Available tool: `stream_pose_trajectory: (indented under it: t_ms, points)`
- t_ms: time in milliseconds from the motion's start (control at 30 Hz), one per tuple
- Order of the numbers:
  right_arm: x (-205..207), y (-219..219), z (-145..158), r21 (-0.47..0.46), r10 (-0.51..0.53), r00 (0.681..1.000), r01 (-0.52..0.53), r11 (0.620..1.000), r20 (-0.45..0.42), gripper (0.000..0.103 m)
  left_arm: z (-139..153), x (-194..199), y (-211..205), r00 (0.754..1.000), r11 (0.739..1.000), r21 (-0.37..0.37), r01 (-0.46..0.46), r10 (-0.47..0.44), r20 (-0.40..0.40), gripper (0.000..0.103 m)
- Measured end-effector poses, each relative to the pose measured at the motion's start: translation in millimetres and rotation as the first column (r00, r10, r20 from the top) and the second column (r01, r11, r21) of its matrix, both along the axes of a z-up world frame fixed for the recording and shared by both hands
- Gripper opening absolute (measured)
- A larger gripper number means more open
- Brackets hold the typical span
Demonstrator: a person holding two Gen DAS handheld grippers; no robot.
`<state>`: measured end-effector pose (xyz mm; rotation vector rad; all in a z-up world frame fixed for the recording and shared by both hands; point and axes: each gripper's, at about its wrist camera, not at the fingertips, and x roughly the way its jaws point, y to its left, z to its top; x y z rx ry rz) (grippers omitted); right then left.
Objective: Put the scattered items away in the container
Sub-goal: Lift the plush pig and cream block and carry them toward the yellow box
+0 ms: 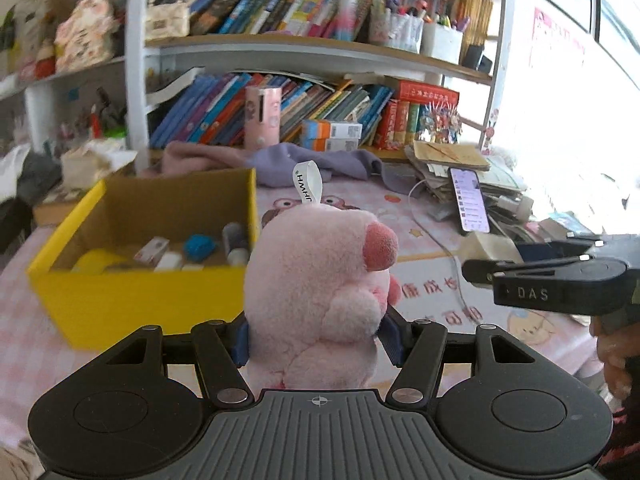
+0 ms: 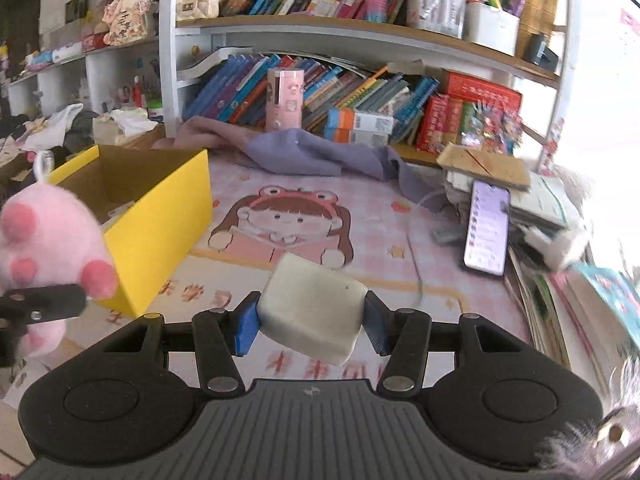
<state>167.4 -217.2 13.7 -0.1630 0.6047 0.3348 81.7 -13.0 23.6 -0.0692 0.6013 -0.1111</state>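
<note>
My left gripper [image 1: 316,338] is shut on a pink plush pig [image 1: 320,280] with a white loop tag, held above the table just right of the yellow box [image 1: 120,304]. The box holds several small items, among them a blue lump [image 1: 199,246]. My right gripper [image 2: 310,326] is shut on a white rectangular block [image 2: 314,308], lifted over the pink cartoon table mat [image 2: 288,220]. In the right wrist view the pig [image 2: 48,232] and the yellow box [image 2: 160,224] are at the left. The right gripper also shows in the left wrist view [image 1: 476,270].
A lit phone [image 2: 486,232] with a white cable leans on stacked books and papers at the right. A purple cloth [image 2: 304,152] lies at the back below bookshelves. A pink canister [image 2: 285,94] stands on the lower shelf. Clothes pile at far left.
</note>
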Motion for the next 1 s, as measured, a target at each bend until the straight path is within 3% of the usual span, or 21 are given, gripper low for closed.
stream_pose_trajectory:
  t_ms: [400,1000]
  points:
    - [-105.8,45.6,-6.4,-0.039,0.054,0.998,-0.055,0.998,-0.016,0.050,-4.5,-76.4,36.0,0.999,1.000,-0.002,0.021,-0.021,-0.029,0.060]
    - [-149.7,102.4,-11.1,-0.053,0.223,0.972,-0.228,0.972,-0.076,0.050,-11.4,-119.0,77.0,0.996,0.998,-0.025,-0.049,0.047,-0.070,0.060]
